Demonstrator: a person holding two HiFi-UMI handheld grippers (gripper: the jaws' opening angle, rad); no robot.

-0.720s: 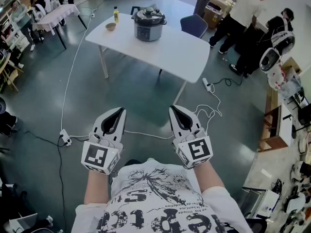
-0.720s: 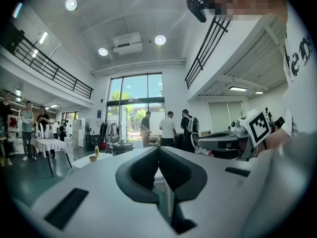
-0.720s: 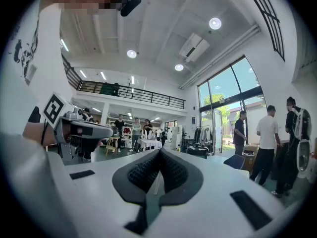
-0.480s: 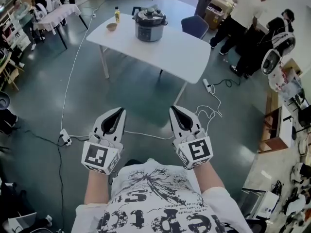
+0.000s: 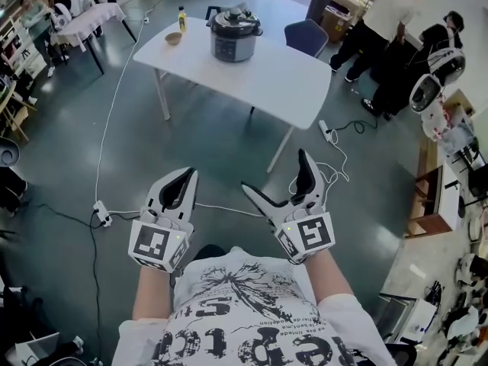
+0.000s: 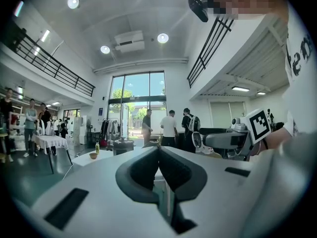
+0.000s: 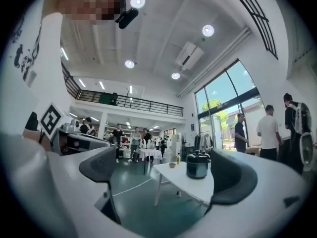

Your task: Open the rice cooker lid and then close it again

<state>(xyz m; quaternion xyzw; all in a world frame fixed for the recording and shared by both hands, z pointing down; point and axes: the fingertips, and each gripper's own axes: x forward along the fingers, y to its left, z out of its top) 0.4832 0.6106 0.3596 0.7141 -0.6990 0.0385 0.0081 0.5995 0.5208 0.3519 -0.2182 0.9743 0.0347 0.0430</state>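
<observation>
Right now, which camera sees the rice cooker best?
The head view: the rice cooker shows whole, lid shut, on the white table. The right gripper view shows it smaller, from the side; the left gripper view shows only a tiny dark shape.

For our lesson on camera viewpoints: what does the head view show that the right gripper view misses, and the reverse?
Only the head view: the blue chair and a power strip on the floor. Only the right gripper view: ceiling lights and a balcony railing. Both: the white table with the rice cooker, a bowl and a bottle, plus the right gripper, open.
</observation>
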